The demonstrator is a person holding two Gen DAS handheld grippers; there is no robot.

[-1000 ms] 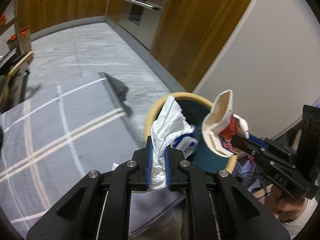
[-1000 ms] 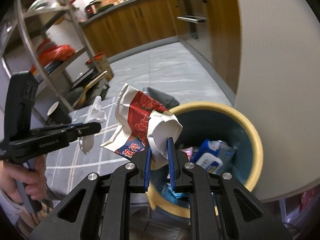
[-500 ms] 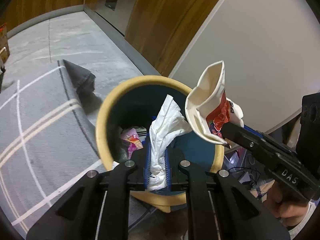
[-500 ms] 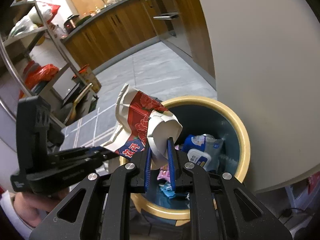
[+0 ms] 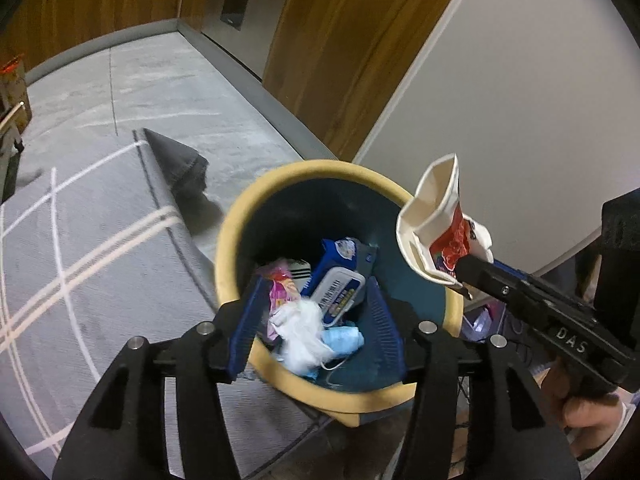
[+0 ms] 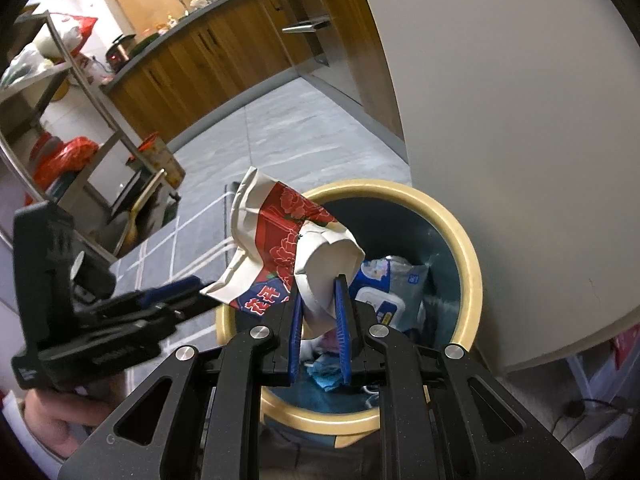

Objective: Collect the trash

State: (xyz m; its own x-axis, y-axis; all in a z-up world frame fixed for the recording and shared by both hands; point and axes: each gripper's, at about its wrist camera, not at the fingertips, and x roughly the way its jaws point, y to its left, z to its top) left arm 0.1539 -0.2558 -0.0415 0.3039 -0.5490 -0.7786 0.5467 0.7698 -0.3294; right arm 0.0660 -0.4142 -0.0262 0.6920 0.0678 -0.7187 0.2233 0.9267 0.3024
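A round bin with a tan rim (image 5: 236, 216) (image 6: 460, 232) and dark teal inside stands on the floor by a white wall. My left gripper (image 5: 316, 320) is open and empty over the bin's mouth. A crumpled white tissue (image 5: 300, 336) lies in the bin among a blue wipes pack (image 5: 336, 280) and a pink wrapper (image 5: 280, 288). My right gripper (image 6: 318, 312) is shut on a crushed red-and-white paper cup (image 6: 288, 240), held over the bin's rim; the cup also shows in the left wrist view (image 5: 440, 224).
A grey rug with white stripes (image 5: 80, 248) lies left of the bin, one corner folded up (image 5: 176, 160). Wooden cabinets (image 5: 328, 40) and a white wall (image 5: 520, 80) stand behind. A metal shelf rack with pans and bags (image 6: 80, 140) is at the left.
My left gripper has opened and the white tissue has dropped into the bin. Both grippers have moved closer over the bin. The right gripper still holds the cup.
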